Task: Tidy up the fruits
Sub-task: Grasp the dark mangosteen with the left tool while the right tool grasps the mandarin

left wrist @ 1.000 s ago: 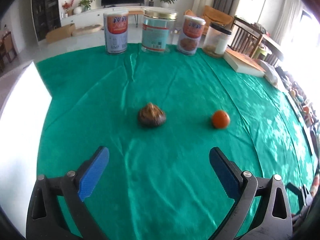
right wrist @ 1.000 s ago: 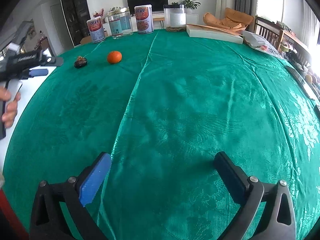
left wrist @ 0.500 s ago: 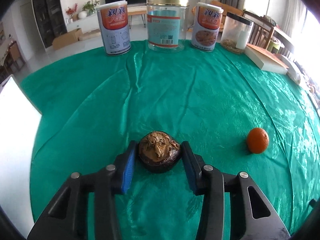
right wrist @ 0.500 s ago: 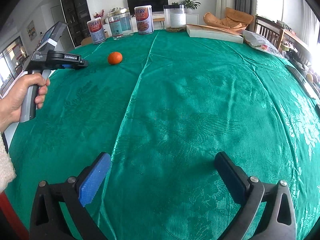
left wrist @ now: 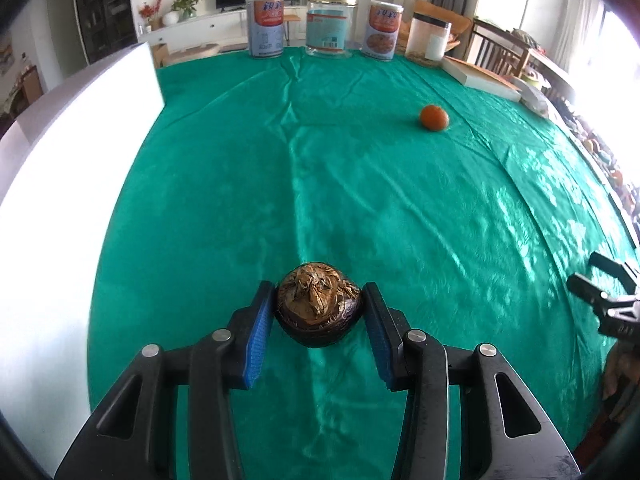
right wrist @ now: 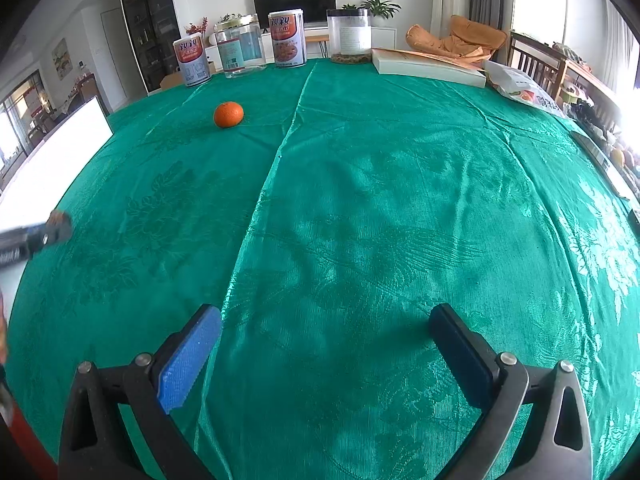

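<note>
My left gripper (left wrist: pixel 319 314) is shut on a dark brown round fruit (left wrist: pixel 318 304) with a dry, papery top; both blue pads press its sides just above the green tablecloth (left wrist: pixel 360 184). An orange tangerine (left wrist: pixel 434 117) lies far off to the right on the cloth and also shows in the right wrist view as the tangerine (right wrist: pixel 228 114) at upper left. My right gripper (right wrist: pixel 325 346) stands open over bare cloth with nothing between its fingers. The left gripper (right wrist: pixel 38 236) appears blurred at that view's left edge.
Two printed cans (left wrist: pixel 265 26), a glass jar (left wrist: pixel 331 24) and a clear canister (left wrist: pixel 430 38) line the far edge. A flat white box (left wrist: pixel 480 78) lies at the back right. A bright white board (left wrist: pixel 72 168) borders the cloth on the left.
The left gripper closed on the brown fruit, then drew back with it toward the near left; the tangerine and cans now look farther away. The right gripper has stayed put.
</note>
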